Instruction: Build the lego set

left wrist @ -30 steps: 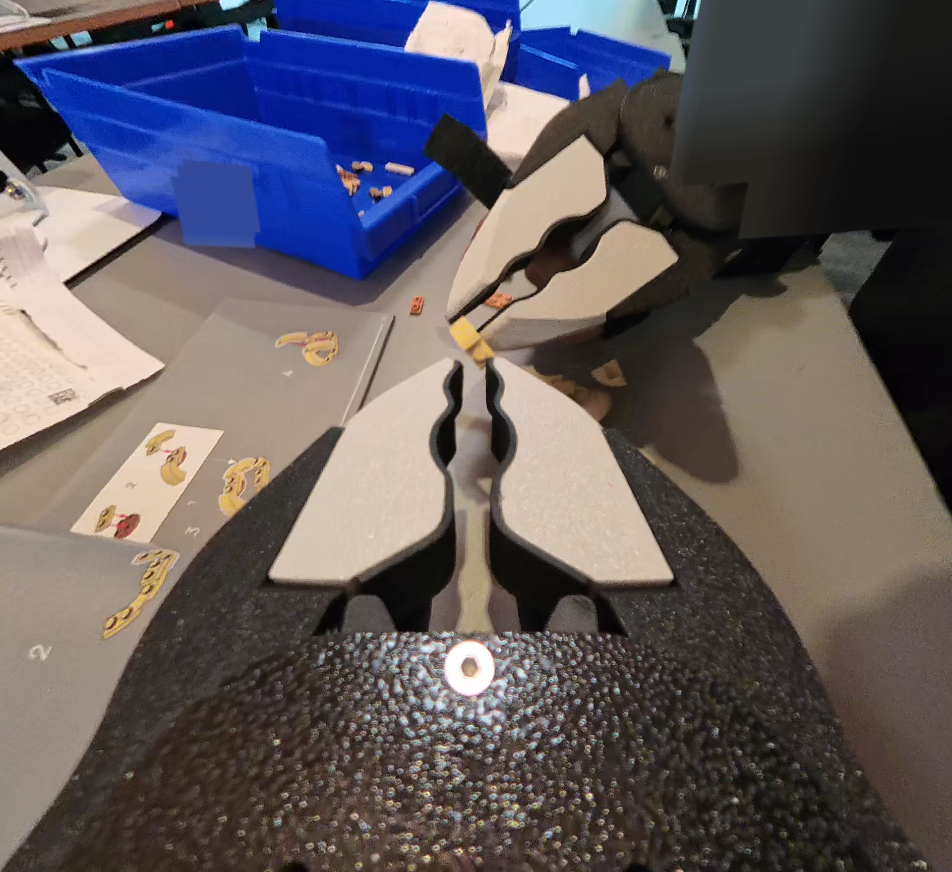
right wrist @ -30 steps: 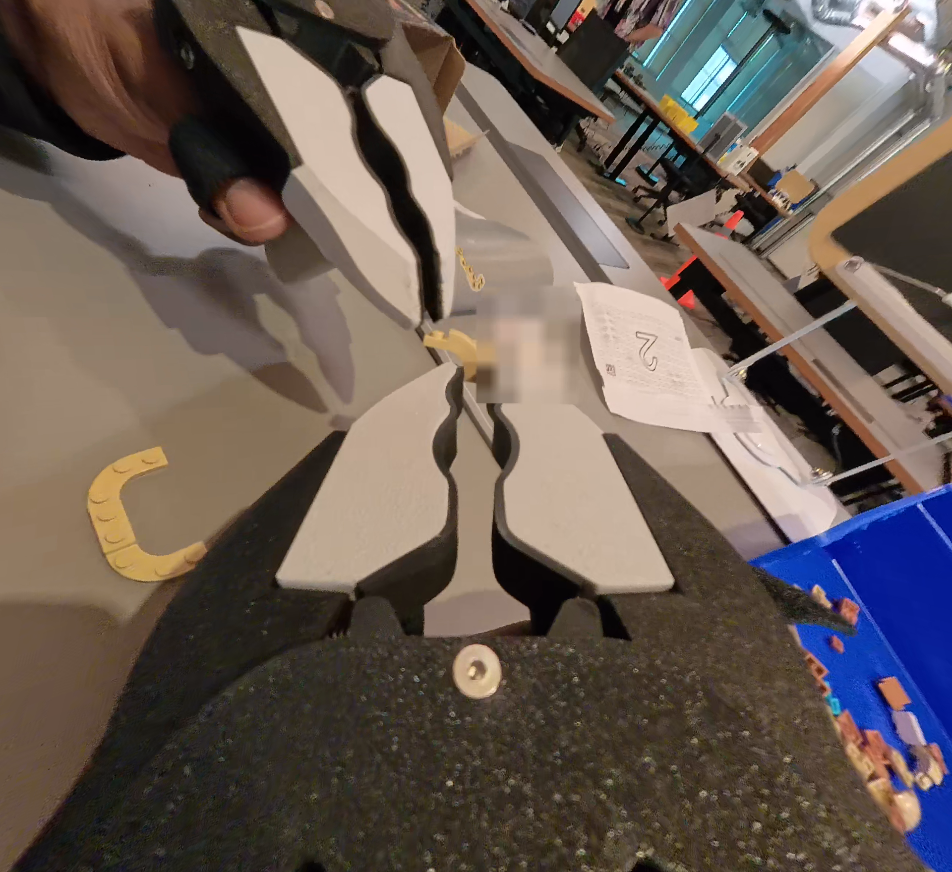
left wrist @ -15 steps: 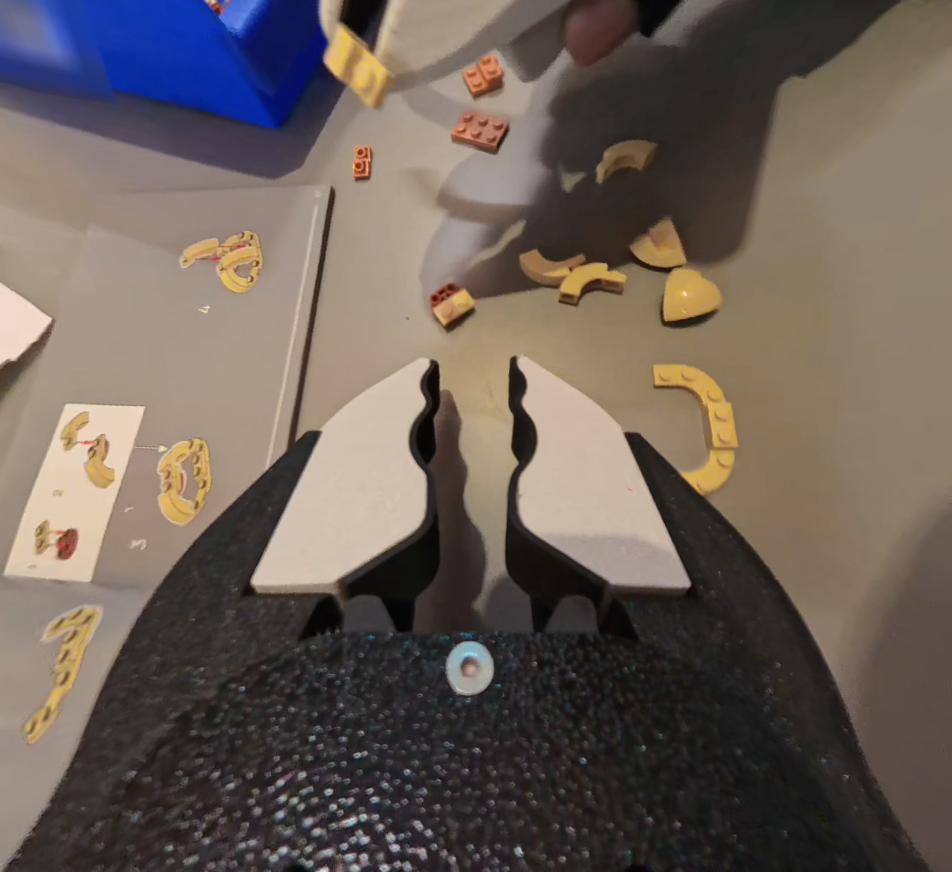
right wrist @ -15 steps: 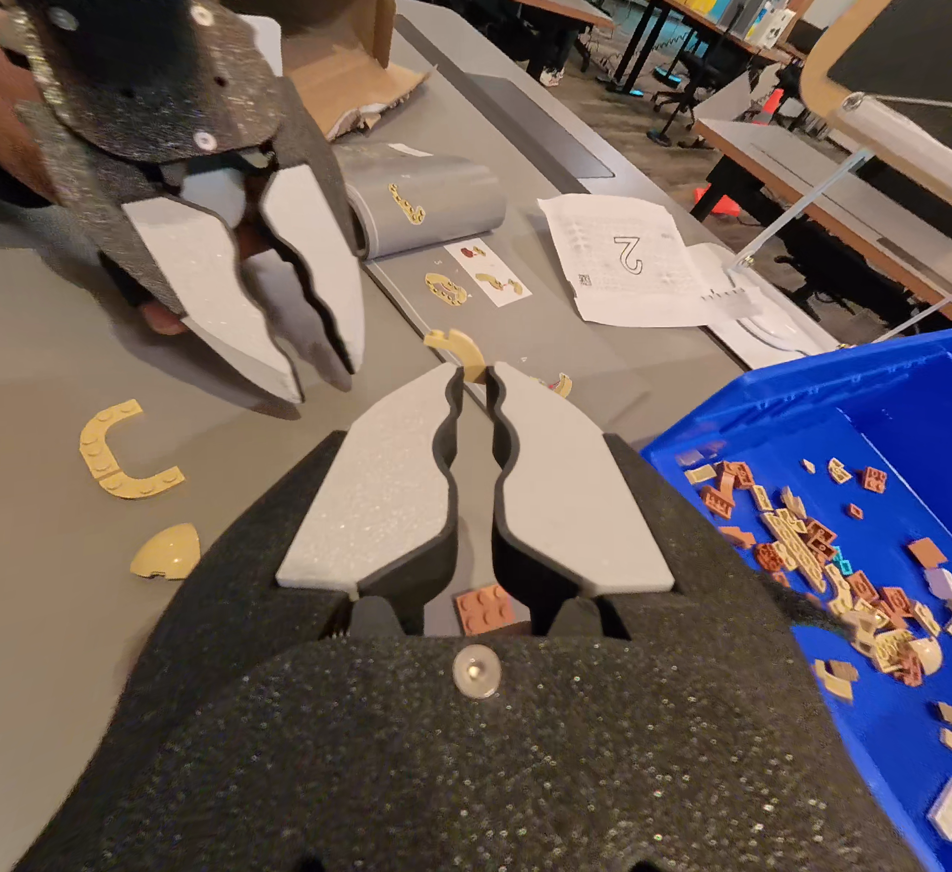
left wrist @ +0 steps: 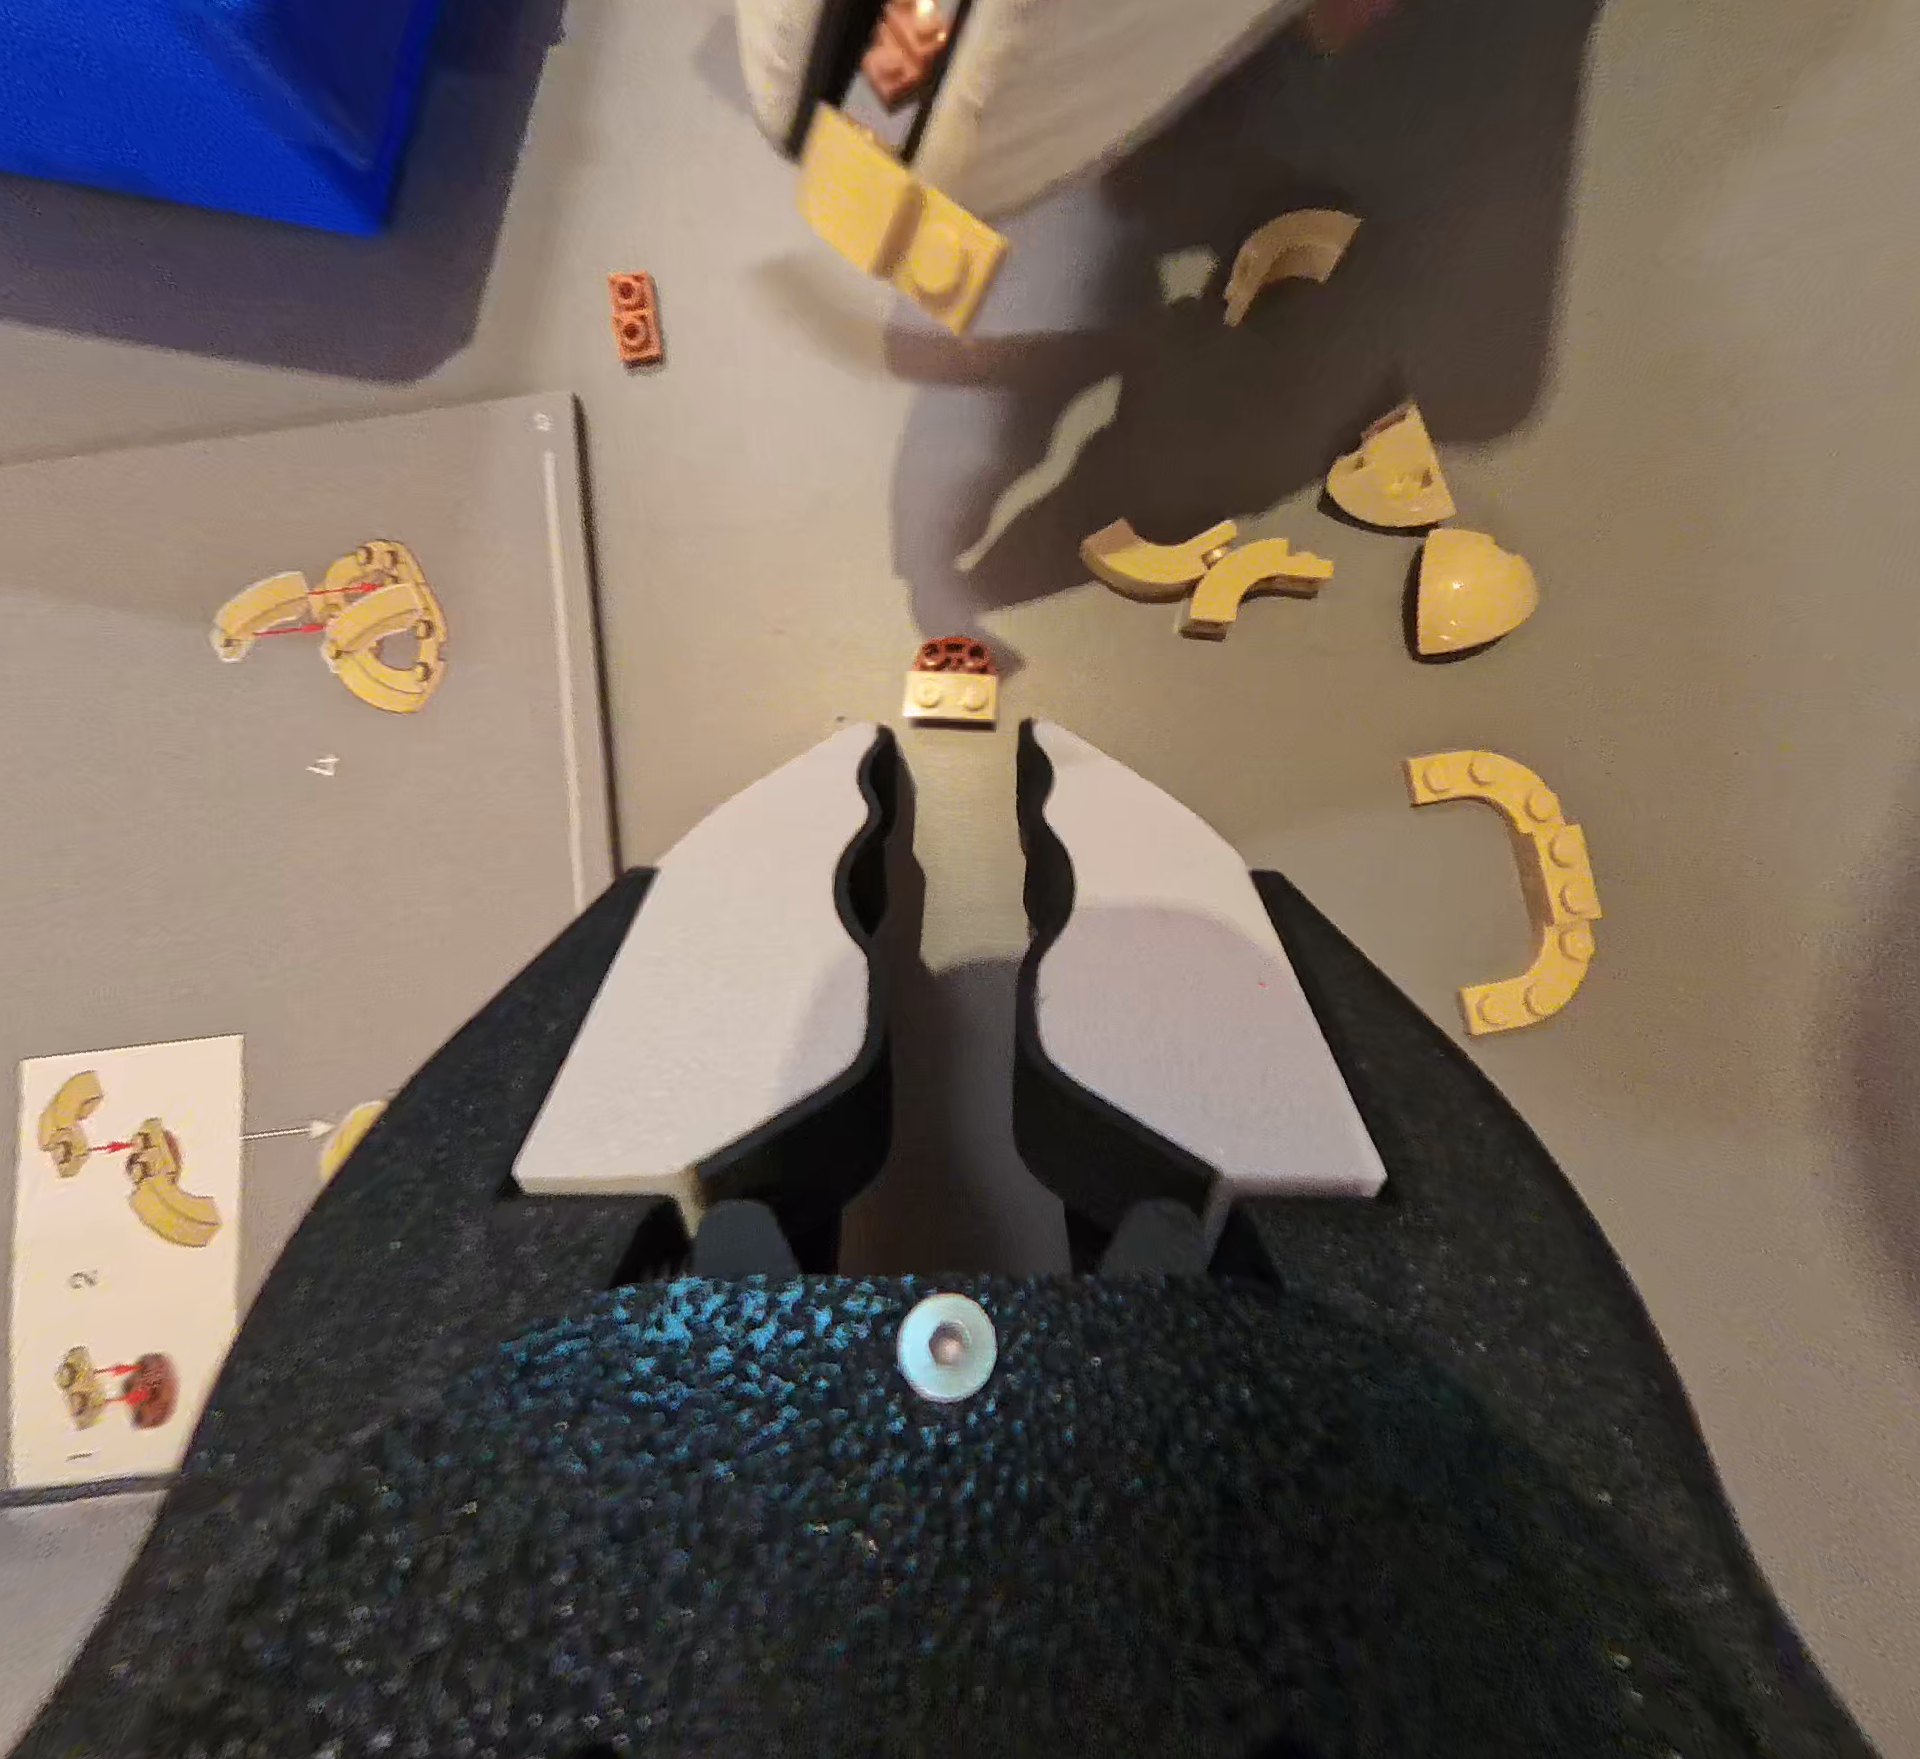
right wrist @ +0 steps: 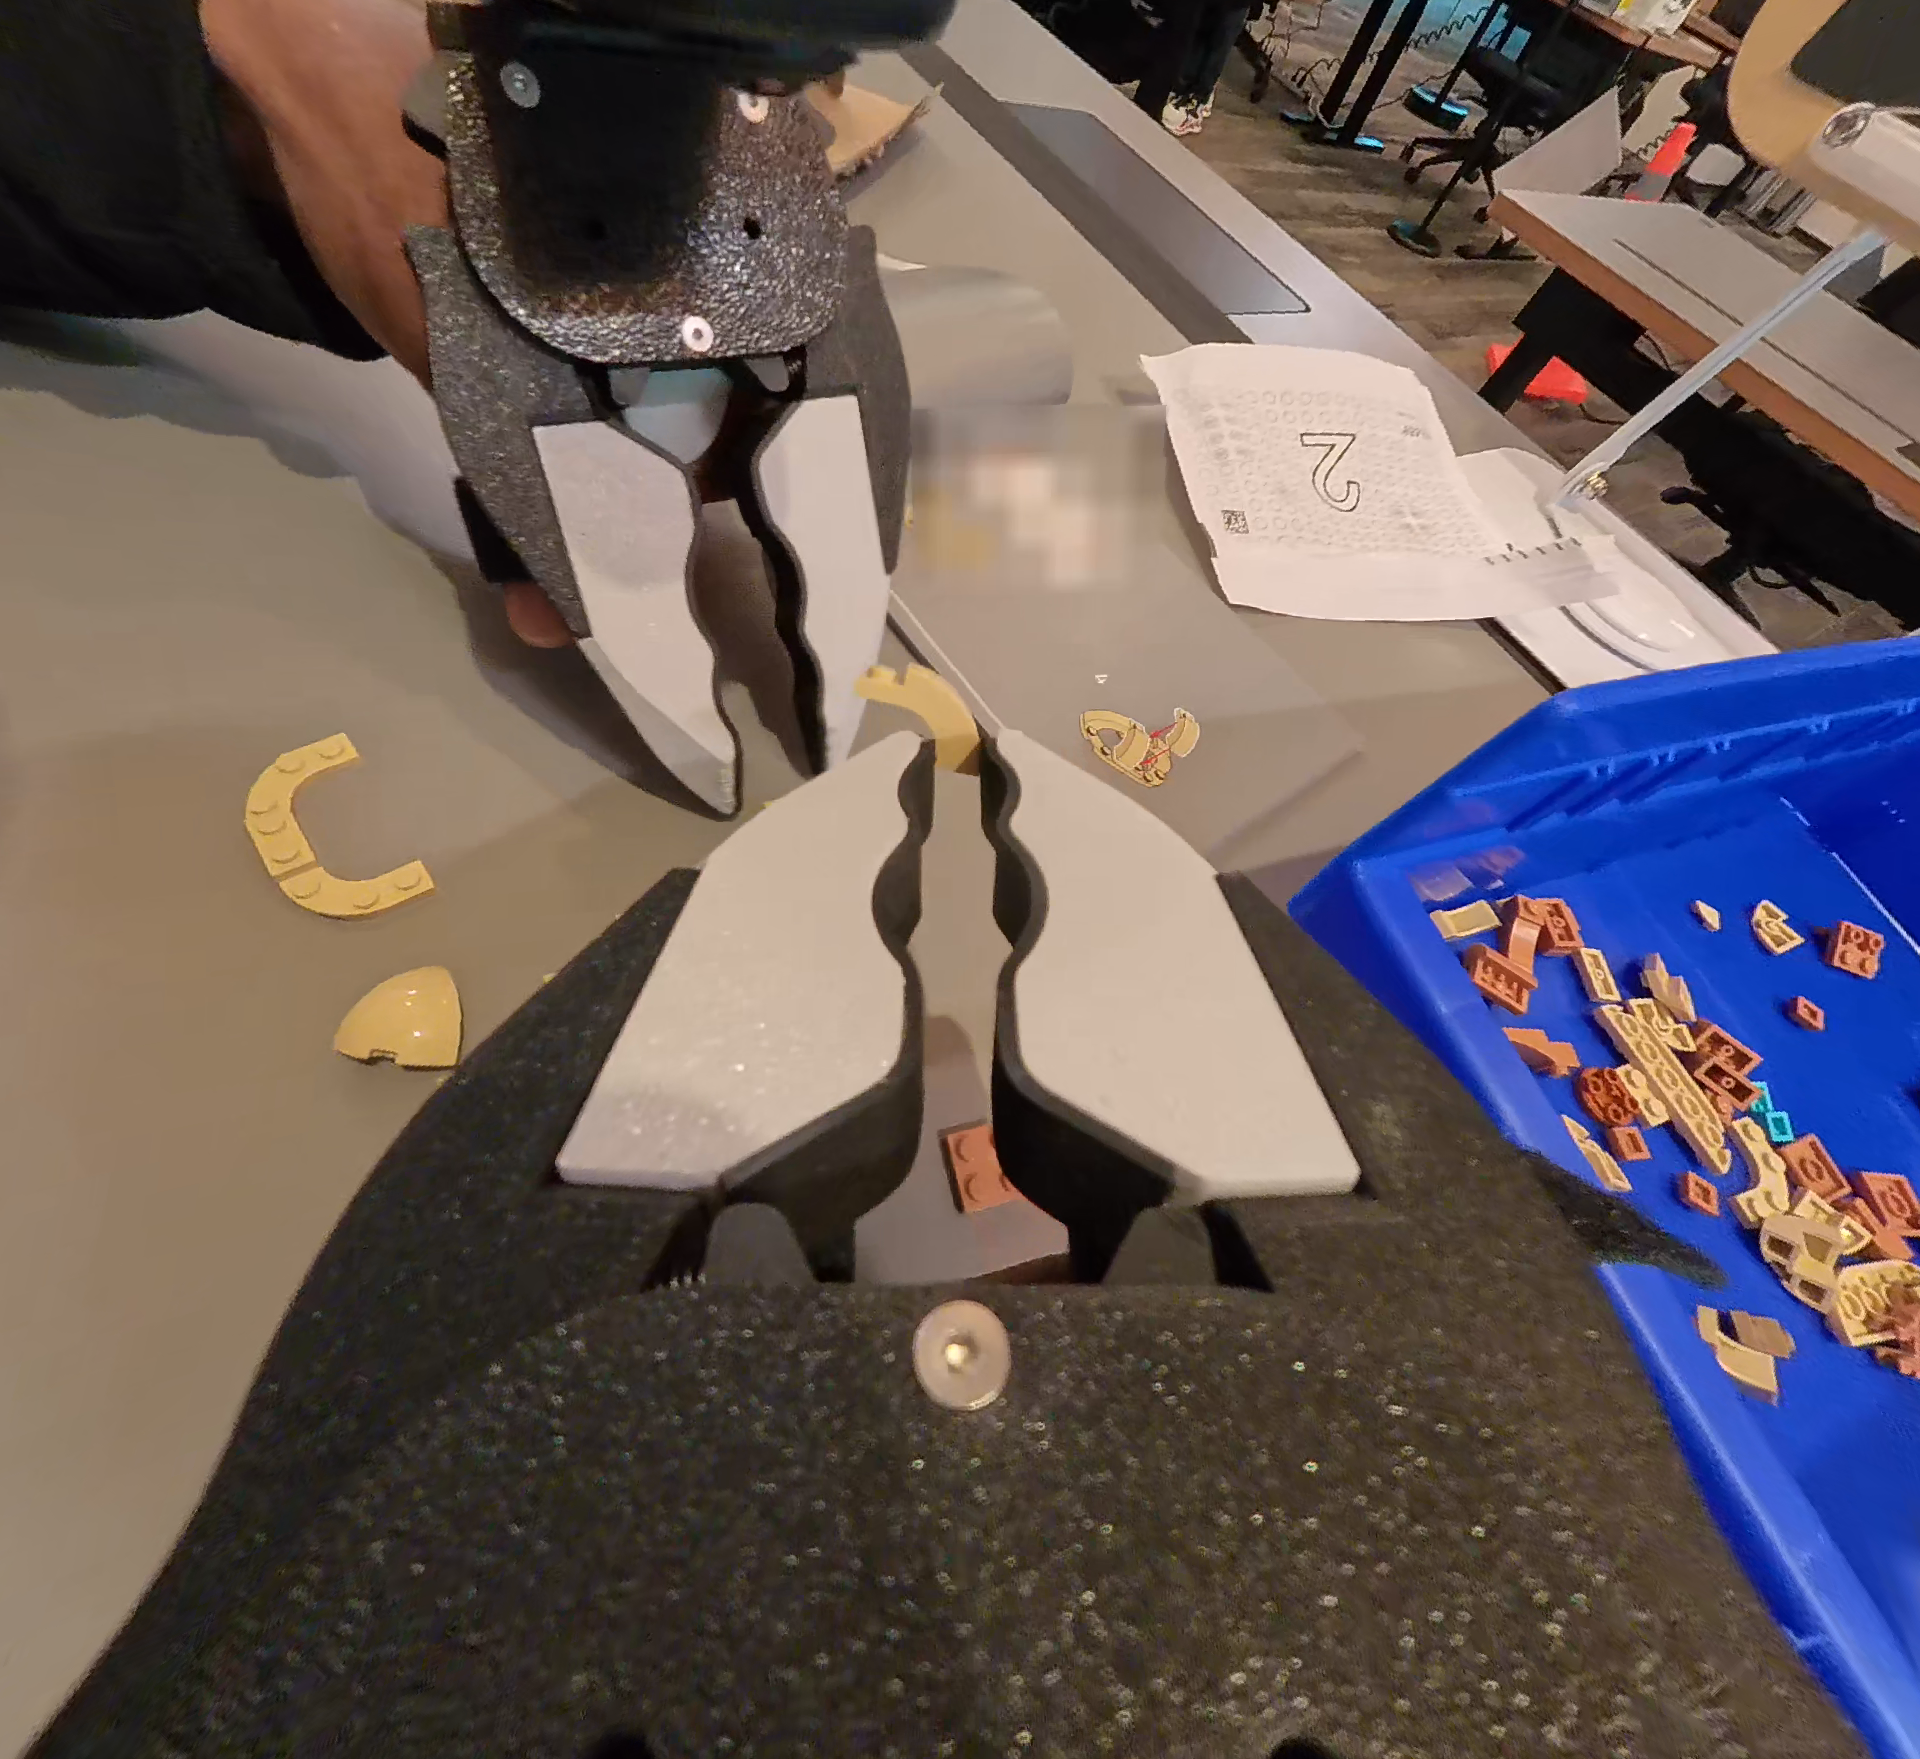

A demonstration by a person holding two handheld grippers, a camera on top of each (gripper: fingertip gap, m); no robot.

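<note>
The left gripper [left wrist: 951,730] has its jaws apart with nothing between them, tips low over the grey surface [left wrist: 1714,1242]. Just past the tips lies a small tan-and-brown stack [left wrist: 953,683]. To their right a tan curved plate [left wrist: 1527,888] lies apart, bare surface around it; to their left runs the instruction booklet [left wrist: 312,722] edge. Farther ahead, the right gripper [right wrist: 958,753] is clamped on a tan arch piece [right wrist: 930,712]. The blue bin [right wrist: 1683,774] wall stands close on its right.
</note>
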